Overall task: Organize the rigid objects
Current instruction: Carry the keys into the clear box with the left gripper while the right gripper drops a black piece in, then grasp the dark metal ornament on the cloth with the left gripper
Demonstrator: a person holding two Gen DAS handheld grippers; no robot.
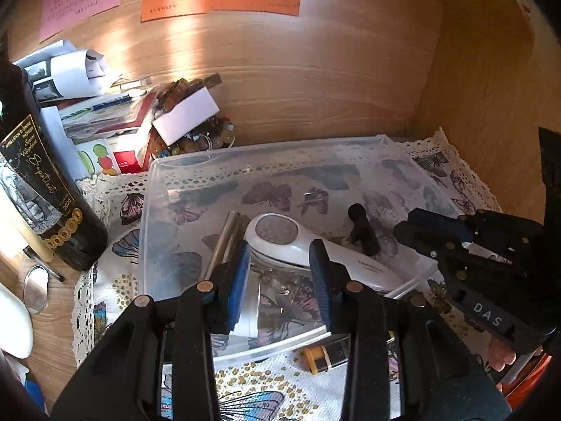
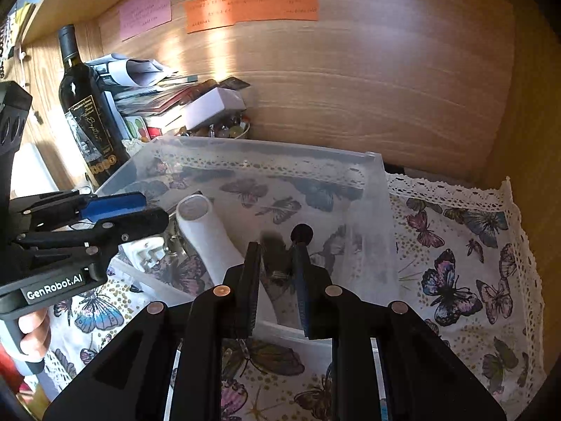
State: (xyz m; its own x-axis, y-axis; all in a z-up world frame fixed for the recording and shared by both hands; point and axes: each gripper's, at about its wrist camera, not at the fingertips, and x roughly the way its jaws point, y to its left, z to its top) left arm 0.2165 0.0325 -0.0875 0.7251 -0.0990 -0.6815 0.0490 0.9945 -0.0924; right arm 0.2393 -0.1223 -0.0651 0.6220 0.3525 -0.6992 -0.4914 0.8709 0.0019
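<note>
A clear plastic bin [image 1: 157,182] stands on a butterfly-print cloth [image 2: 455,263]. In it lie a white handheld device [image 1: 315,252] with a round grey disc, a metal cylinder [image 1: 228,235] and a small dark object [image 1: 363,228]. My left gripper [image 1: 280,273] is open over the bin's near rim, its fingers astride the white device, holding nothing. My right gripper [image 2: 277,273] hangs over the bin [image 2: 371,210] with narrow jaws around the dark object [image 2: 280,249]; its round knob [image 2: 302,233] sticks out beyond the fingertips. The white device [image 2: 207,231] lies to its left.
A dark wine bottle [image 1: 45,189] stands left of the bin. Papers, boxes and a bowl of small trinkets [image 1: 196,140] are piled behind. A small yellow-black object [image 1: 326,354] lies on the cloth in front of the bin. Wooden walls close the back and right.
</note>
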